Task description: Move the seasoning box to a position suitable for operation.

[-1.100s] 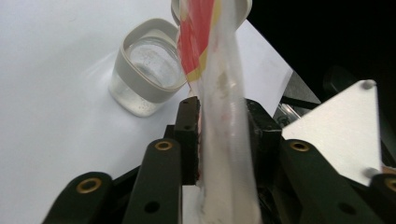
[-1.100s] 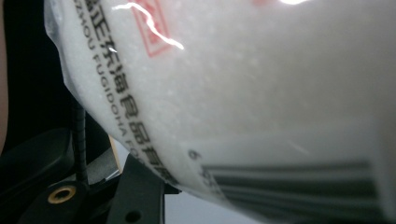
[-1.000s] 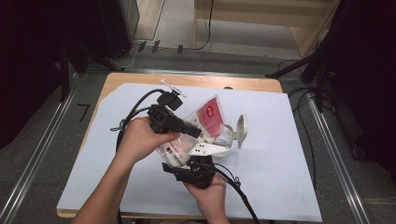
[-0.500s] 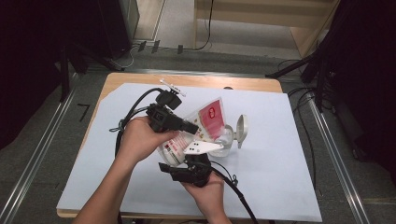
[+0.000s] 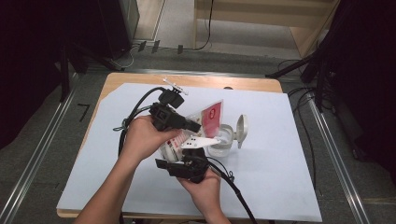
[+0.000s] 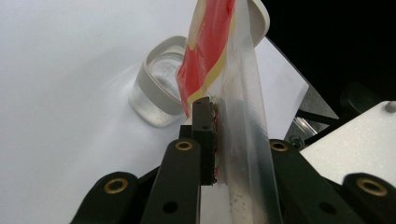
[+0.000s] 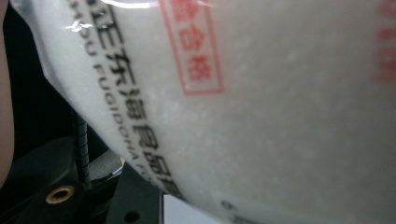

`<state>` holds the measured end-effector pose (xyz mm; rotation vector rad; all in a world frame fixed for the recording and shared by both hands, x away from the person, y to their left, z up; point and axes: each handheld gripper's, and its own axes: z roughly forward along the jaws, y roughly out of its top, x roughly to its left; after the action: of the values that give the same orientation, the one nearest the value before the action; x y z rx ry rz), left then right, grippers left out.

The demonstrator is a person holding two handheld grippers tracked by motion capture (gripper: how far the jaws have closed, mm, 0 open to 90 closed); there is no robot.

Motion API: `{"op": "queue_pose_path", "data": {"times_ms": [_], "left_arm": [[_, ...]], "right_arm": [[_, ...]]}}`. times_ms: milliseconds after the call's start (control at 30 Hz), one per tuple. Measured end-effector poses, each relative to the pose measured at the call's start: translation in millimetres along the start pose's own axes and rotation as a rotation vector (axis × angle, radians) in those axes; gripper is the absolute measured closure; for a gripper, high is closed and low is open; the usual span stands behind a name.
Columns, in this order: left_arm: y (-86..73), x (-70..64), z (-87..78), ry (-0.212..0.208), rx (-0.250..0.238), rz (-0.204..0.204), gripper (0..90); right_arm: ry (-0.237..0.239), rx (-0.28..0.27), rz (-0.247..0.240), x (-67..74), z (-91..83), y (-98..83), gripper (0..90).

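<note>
A clear bag (image 5: 205, 122) with a red and cream label and black print; a clear jar (image 5: 221, 141) with a grey lid; white worktop (image 5: 280, 154).

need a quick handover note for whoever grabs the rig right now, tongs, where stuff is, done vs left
Left tongs: shut on the upper edge of the red-and-clear plastic bag of white granules; they have just been closing, with the bag film between them.
Right tongs: at the bag's lower end from beneath; the right gripper view shows the bag close against them, but the grip can't be judged.
Bag: held off the white table sheet, tilted over the small clear plastic container.
Container: stands on the sheet, its hinged lid flipped open.
Done: lid open, bag held over the container.
Left: probably opening the bag, pouring, then closing the lid.
</note>
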<state>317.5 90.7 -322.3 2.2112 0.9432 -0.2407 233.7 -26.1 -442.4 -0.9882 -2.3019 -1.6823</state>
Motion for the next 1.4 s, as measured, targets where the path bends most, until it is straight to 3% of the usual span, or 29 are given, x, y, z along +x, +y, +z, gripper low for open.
{"op": "queue_pose_path", "data": {"times_ms": [100, 200, 333, 367, 433, 533, 633, 700, 800, 1033, 1233, 1400], "left_arm": [[5.2, -1.5, 0.7, -0.006, 0.002, -0.014, 82.4], [10.1, -2.2, 1.8, -0.006, 0.017, -0.015, 82.2], [16.0, 0.4, 5.6, -0.034, 0.024, -0.032, 78.8], [17.6, 0.9, 6.5, -0.070, 0.013, -0.041, 77.1], [17.6, 0.9, 6.4, -0.073, 0.007, -0.034, 76.3], [17.1, -1.8, 4.6, -0.059, 0.007, -0.021, 76.6], [15.3, -5.9, -8.0, -0.031, -0.021, -0.011, 76.1], [14.5, -8.5, -11.4, 0.003, -0.011, 0.001, 78.6], [13.3, -8.8, -12.0, 0.019, -0.002, 0.018, 82.9], [13.8, -6.9, -12.5, 0.034, -0.007, 0.006, 86.1], [19.4, -11.3, -11.5, 0.038, -0.021, 0.017, 85.6], [23.9, -11.0, -10.5, 0.043, -0.007, 0.019, 86.1]], "right_arm": [[-0.007, -0.015, 0.003, 0.5, -0.1, 2.3, 55.6], [-0.021, -0.020, 0.010, -1.8, -2.2, 5.4, 60.5], [-0.023, -0.025, 0.028, -4.5, -4.0, 6.2, 62.0], [-0.017, -0.041, 0.047, -7.4, -5.0, 5.3, 62.5], [-0.001, -0.053, 0.062, -9.5, -6.8, 4.2, 62.6], [0.000, -0.059, 0.069, -9.8, -7.7, 3.4, 62.7], [0.016, -0.082, 0.095, -11.1, -10.0, 2.7, 62.7], [0.019, -0.077, 0.088, -10.5, -10.5, 3.2, 62.6], [0.017, -0.066, 0.074, -7.6, -8.2, 2.9, 62.5], [0.000, -0.046, 0.037, -5.0, -6.4, 5.6, 57.5], [0.010, -0.058, 0.053, -4.4, -8.0, 10.5, 61.7], [-0.013, -0.039, 0.020, -2.8, -8.8, 13.6, 61.2]]}}
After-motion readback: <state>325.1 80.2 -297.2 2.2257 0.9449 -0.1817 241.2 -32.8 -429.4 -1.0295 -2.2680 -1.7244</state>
